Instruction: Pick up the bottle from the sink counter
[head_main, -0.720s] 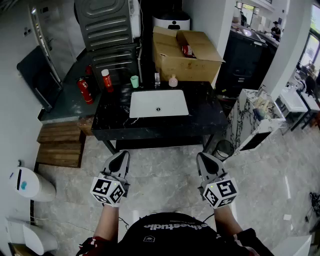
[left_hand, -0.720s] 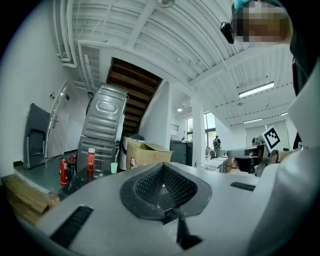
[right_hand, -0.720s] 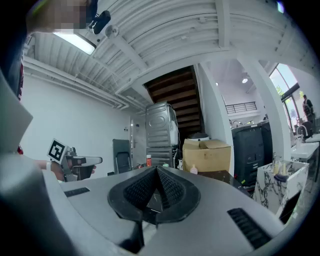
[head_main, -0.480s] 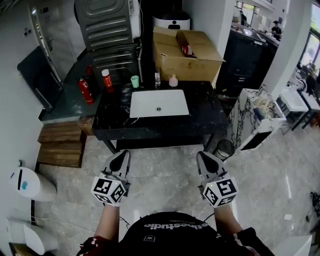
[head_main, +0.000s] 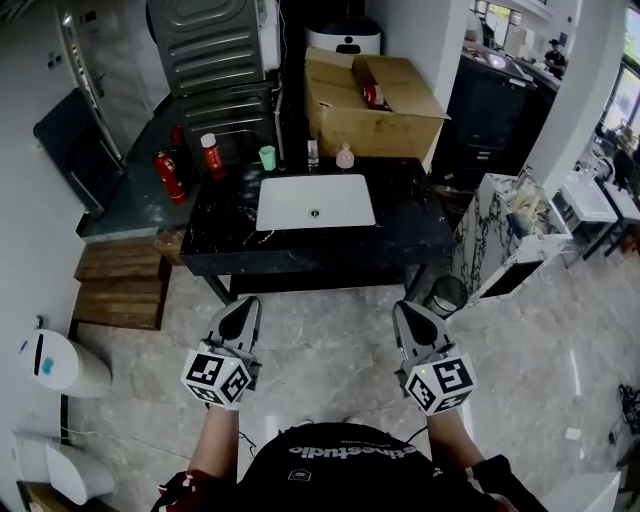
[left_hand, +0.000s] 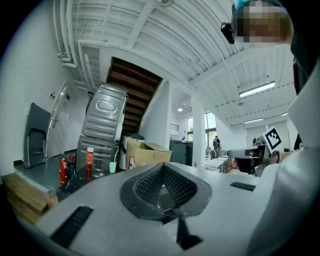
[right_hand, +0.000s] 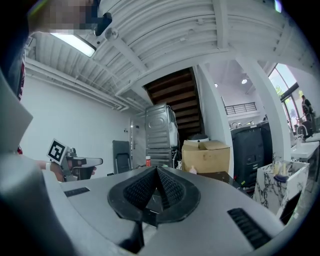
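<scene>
The red bottle (head_main: 211, 157) with a white cap stands upright on the black counter (head_main: 400, 235), behind the white sink (head_main: 315, 203) and off its back left corner, close to the counter's left edge; a green cup (head_main: 267, 158) stands just right of it, and further right along the sink's back rim are a small clear item (head_main: 313, 152) and a pink bottle (head_main: 345, 158). A cardboard box (head_main: 375, 110), flaps open, sits right behind the sink and crowds the back edge; left of the sink, beyond the counter's end, a fire extinguisher (head_main: 168, 176) stands on darker floor, with wooden steps (head_main: 120, 290) nearer the front. The counter's front edge, on the near side of the sink, faces a bare stretch of pale tiled floor (head_main: 320, 340); a small bin (head_main: 443, 297) sits by the front right leg. The left gripper (head_main: 240, 308) and right gripper (head_main: 408, 312) hang over that floor, well short of the sink; both have their jaws pressed together with nothing between them.
</scene>
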